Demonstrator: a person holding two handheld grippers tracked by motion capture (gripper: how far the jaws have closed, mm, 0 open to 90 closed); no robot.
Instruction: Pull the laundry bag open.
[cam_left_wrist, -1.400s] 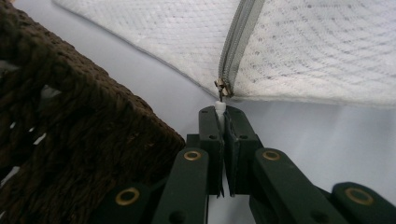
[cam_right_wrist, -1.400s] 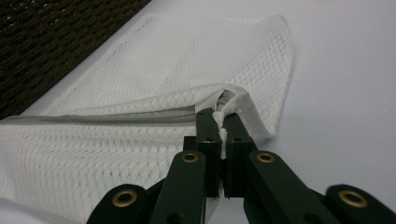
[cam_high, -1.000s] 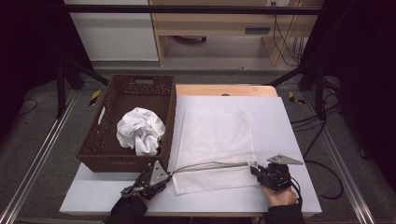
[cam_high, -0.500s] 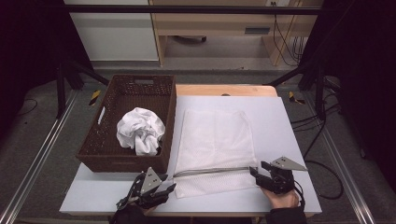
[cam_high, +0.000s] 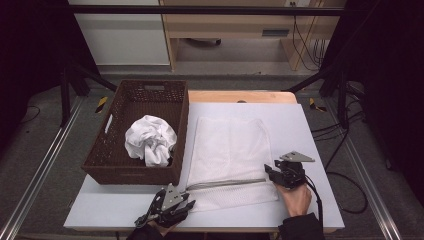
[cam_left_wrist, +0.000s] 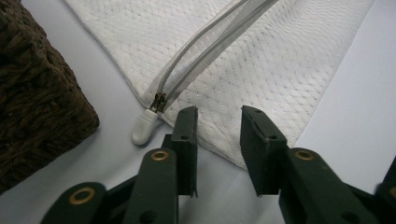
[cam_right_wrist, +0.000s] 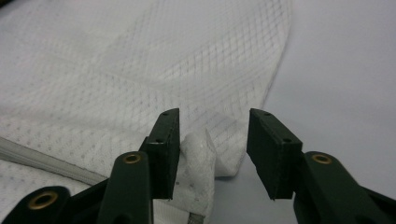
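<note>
A pale table (cam_high: 310, 130) carries a dark wicker basket (cam_high: 100, 160) on its left half, with a crumpled white cloth (cam_high: 150, 140) lying inside it. Just right of the basket a white mesh laundry bag (cam_high: 230, 150) lies flat, its long sides running from far to near, and a grey zipper (cam_high: 225, 184) crosses its near end from left to right. The right gripper (cam_high: 272, 172) sits at the bag's near right edge; its jaws have just been closing and stand moderately apart, with a raised fold of mesh (cam_right_wrist: 198, 154) between them, resting against one jaw and clear of the other. The left gripper (cam_high: 186, 200) lies at the bag's near left corner; its jaws have just been closing too and stand a narrow gap apart over the mesh edge, gripping nothing. Just left of them the small white zipper pull (cam_left_wrist: 144, 126) rests on the table, near the basket's corner.
</note>
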